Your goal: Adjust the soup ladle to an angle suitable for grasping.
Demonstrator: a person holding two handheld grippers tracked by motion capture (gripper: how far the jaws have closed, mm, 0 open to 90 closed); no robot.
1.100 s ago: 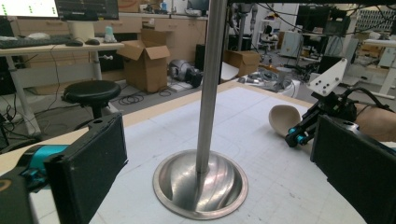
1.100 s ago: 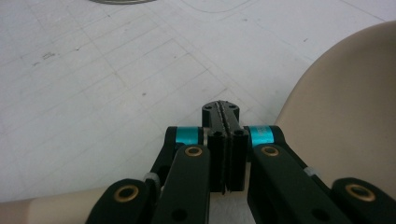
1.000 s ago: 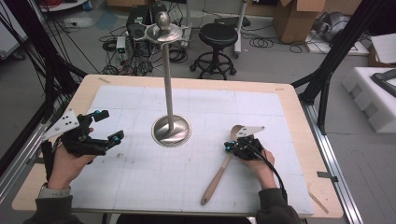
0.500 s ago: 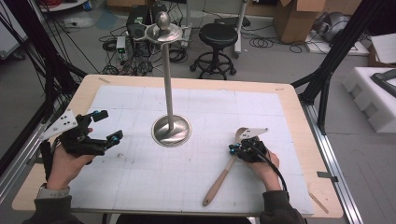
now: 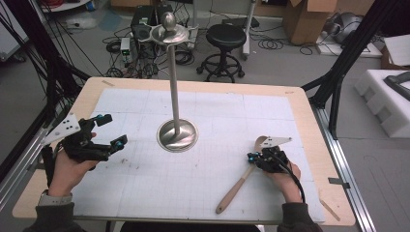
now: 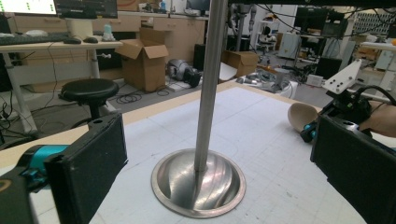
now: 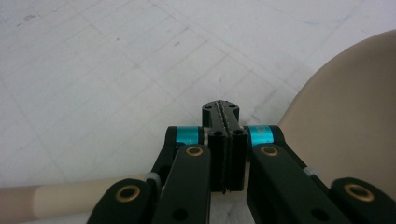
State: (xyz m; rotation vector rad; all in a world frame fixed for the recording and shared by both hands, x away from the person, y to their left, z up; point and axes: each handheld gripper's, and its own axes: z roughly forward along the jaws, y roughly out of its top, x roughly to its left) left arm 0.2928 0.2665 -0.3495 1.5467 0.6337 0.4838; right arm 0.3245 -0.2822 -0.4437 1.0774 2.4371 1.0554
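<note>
Lining Up on the Spoon's Neck

Your right gripper (image 5: pixel 255 156) sits directly over the wooden spoon (image 5: pixel 237 186), near the neck where handle meets bowl. In the right gripper view its jaws are clenched flat against each other with nothing between them (image 7: pixel 222 116); the spoon passes beneath them, pale handle (image 7: pixel 56 200) running off to the lower left, bowl (image 7: pixel 345 121) swelling at the right. So the tool is on top of the spoon, not grasping it.

The relation that matters is the spoon's long axis. From the high view it lies on the white mat (image 5: pixel 270 111) as a diagonal: bowl up and away from you toward the table's far right, handle tip down toward your near edge. To my eye, any pick-up needs the jaws opened and set across that diagonal, straddling the narrow neck rather than running along it.

Your left gripper (image 5: pixel 110 130) hangs open and empty well to the left, its jaws spread wide and aimed at the steel stand (image 5: pixel 177 134), whose pole (image 6: pixel 210 84) rises between them in the left gripper view. The stand lies between that hand and the spoon, so the right hand is far the nearer.
</note>
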